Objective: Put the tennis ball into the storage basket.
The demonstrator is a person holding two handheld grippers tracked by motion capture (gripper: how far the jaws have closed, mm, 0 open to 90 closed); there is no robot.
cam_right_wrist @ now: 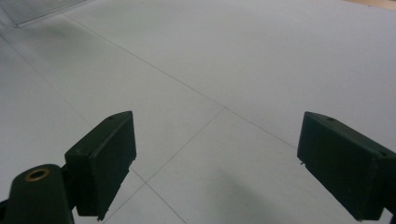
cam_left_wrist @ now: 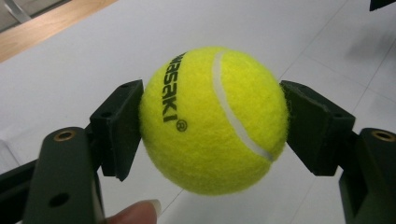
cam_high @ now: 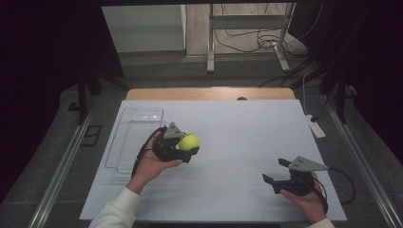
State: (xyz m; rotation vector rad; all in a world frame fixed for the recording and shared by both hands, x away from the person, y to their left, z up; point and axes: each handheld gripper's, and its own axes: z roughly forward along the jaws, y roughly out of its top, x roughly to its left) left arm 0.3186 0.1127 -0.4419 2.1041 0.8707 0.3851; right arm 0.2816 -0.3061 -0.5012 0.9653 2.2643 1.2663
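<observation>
A white surface (cam_high: 237, 142) fills the middle under dim light, a clear plastic tray (cam_high: 135, 137) at its left edge. The left hand-held gripper (cam_high: 186, 146) has its black jaws clamped on either side of a yellow-green tennis ball (cam_high: 189, 142), lifted just beside the tray; the ball's black lettering is partly cut off by its curve. At the right, the right hand-held gripper (cam_high: 274, 175) hovers low, jaws spread wide, holding nothing.

one tennis ball (cam_high: 189, 142), one clear tray (cam_high: 134, 137), two hand-held grippers, left hand-held gripper (cam_high: 189, 149), right hand-held gripper (cam_high: 275, 172)
</observation>
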